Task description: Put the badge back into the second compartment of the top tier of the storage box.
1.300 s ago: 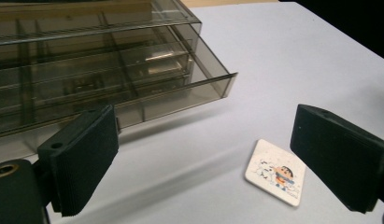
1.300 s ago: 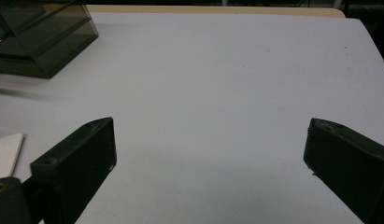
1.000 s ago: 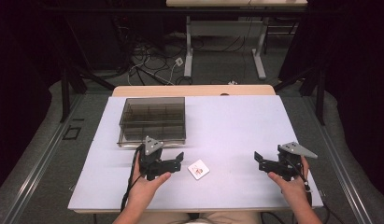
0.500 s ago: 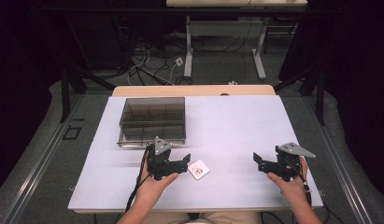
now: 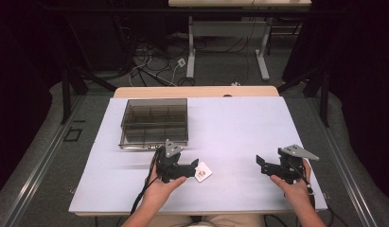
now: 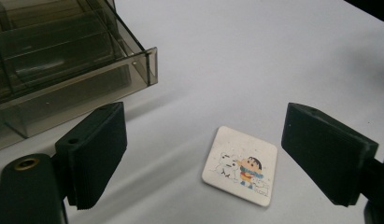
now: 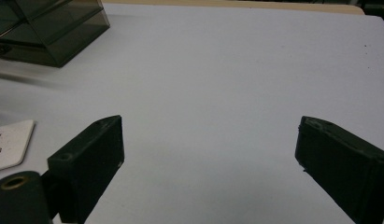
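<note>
The card [image 6: 240, 166] lies flat on the white tabletop [image 5: 239, 127] at the bottom middle of the high view, with a cartoon boy and a white dog drawn on it; its tiny writing is too small to read. It sits turned, one corner pointing toward the left hand-held gripper [image 5: 195, 169]. That gripper's jaws have just been closing but are open around the card without touching it, and the right hand-held gripper [image 5: 260, 163], low on the right, is open and empty, its jaws closing too.

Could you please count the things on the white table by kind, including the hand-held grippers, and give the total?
Compartment box, smoky clear plastic: 1
Square cartoon card, lying flat: 1
Black grippers: 2, the left gripper and the right gripper, both open with nothing held
Total: 4
</note>
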{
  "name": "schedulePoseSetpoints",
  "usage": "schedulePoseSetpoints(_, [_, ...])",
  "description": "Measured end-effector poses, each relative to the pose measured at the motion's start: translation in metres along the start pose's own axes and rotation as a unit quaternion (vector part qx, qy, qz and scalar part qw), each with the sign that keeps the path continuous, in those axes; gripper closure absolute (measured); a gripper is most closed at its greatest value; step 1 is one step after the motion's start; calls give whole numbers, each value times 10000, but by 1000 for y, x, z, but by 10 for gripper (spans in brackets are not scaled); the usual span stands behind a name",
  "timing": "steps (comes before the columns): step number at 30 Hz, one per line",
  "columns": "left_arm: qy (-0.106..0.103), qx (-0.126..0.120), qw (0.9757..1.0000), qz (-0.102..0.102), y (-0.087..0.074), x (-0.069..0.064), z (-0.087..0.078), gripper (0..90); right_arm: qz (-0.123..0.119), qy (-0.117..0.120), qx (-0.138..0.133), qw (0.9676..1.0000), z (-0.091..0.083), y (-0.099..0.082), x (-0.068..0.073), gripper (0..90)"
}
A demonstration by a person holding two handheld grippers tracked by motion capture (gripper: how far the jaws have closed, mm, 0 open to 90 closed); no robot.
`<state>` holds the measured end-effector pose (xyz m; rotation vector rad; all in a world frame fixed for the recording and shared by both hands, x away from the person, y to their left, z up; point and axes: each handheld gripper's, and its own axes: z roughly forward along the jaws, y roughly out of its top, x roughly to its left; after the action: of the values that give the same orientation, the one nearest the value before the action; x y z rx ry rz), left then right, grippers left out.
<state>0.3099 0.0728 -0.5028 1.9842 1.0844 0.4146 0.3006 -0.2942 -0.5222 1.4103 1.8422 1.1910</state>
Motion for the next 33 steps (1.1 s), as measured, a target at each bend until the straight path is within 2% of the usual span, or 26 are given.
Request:
schedulePoseSetpoints(20, [-179, 394, 9988, 244, -5, -9, 24, 155, -63, 78, 40, 9999, 2, -2, 1, 86])
schedulePoseSetpoints(21, [-196, 481, 9982, 297, -5, -9, 24, 155, -63, 78, 40, 9999, 2, -2, 1, 86])
schedulePoseSetpoints(26, [-260, 546, 9977, 320, -6, -12, 31, 157, -77, 61, 31, 9999, 3, -2, 1, 86])
schedulePoseSetpoints(30, [-304, 684, 9963, 431, -7, -12, 35, 158, -64, 77, 92, 9999, 3, -3, 1, 90])
schedulePoseSetpoints(31, [-299, 698, 9956, 541, -7, -12, 37, 158, -78, 54, 140, 9999, 2, -2, 1, 91])
schedulePoseSetpoints(33, [-319, 745, 9949, 603, -7, -12, 39, 159, -79, 96, 98, 9999, 3, -3, 1, 93])
